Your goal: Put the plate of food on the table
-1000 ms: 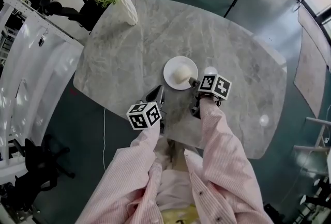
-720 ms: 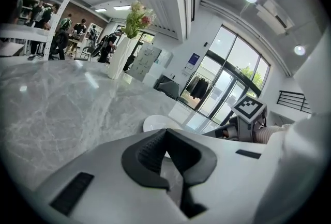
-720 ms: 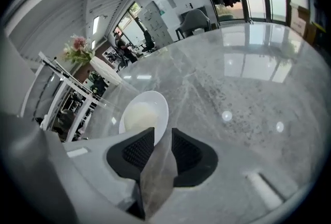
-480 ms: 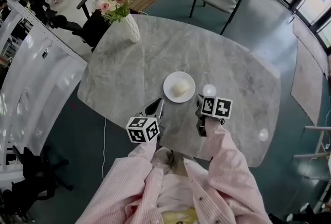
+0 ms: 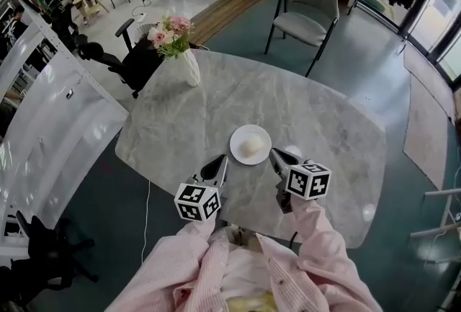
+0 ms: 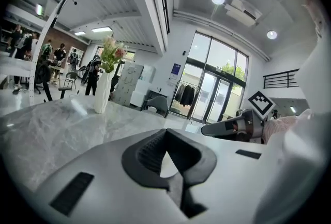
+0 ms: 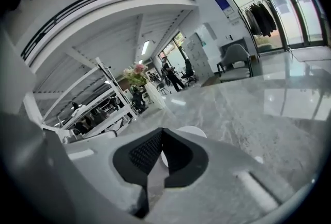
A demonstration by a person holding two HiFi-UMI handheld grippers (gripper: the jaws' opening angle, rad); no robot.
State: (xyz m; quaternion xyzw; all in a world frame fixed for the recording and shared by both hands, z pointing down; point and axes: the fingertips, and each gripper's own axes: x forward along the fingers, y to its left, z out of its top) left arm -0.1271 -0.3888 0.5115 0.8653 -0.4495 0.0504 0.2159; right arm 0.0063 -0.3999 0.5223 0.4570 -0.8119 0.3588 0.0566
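Observation:
A white plate [image 5: 250, 144] with a pale round bun on it rests on the grey marble table [image 5: 317, 109], near its front edge. My left gripper [image 5: 220, 161] hovers just left of and nearer than the plate, jaws shut and empty; its own view shows its tips [image 6: 165, 132] meeting. My right gripper [image 5: 276, 156] hovers just right of the plate, clear of it. Its jaws have just been closing with nothing between them, and they meet [image 7: 161, 131] in front of the plate [image 7: 190, 132].
A white vase of pink flowers [image 5: 186, 58] stands at the table's far left corner. A grey chair [image 5: 306, 19] sits beyond the far edge. White racks line the left side, and people and office chairs are farther back.
The right gripper has left the plate's rim and shut. Both grippers have risen and drawn back towards me. The plate stays on the table.

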